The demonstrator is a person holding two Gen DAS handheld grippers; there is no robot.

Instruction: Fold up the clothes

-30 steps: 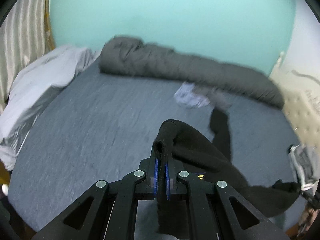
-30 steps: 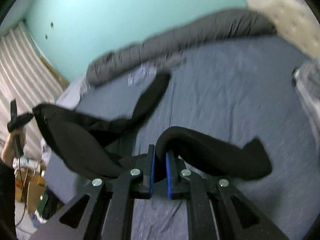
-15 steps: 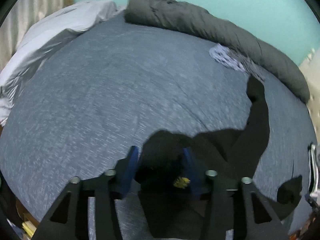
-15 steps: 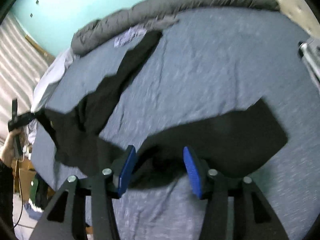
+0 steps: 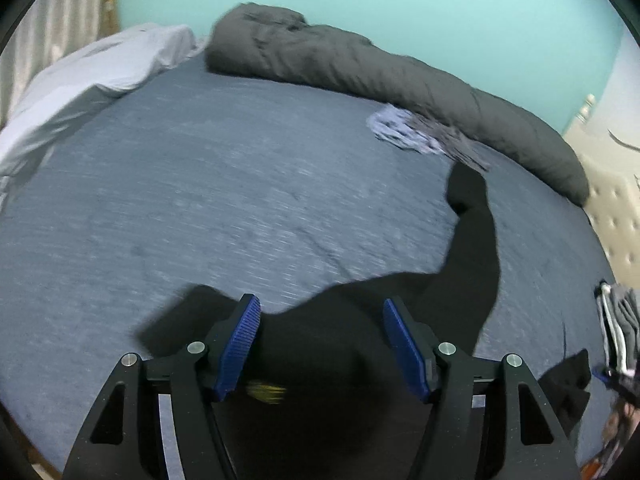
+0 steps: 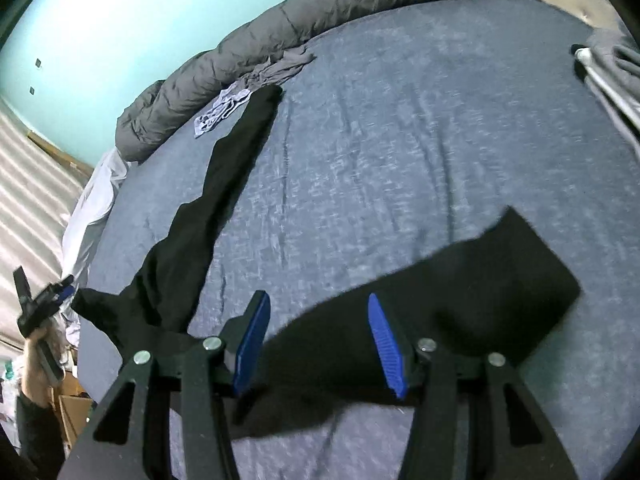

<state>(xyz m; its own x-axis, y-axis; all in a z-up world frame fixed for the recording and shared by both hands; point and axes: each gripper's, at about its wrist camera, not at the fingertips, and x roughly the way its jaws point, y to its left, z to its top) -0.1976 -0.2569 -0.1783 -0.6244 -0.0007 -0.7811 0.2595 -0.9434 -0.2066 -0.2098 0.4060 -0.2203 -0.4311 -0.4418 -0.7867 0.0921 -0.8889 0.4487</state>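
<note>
both hand-held grippers, left [image 5: 321, 342] and right [image 6: 316, 344], have just been opening; jaws apart over the black garment [image 6: 460, 312] lying on the bed [image 5: 200, 200].

The left tool [image 5: 321, 344] points steeply down, its blue-padded fingers [image 5: 240, 346] spread wide with nothing pressed between them, having just been opening. The right tool [image 6: 318, 346] tilts down likewise, pads apart and gripping nothing. Far left in the right wrist view, a hand [image 6: 38, 350] grasps the left tool's handle.
</note>
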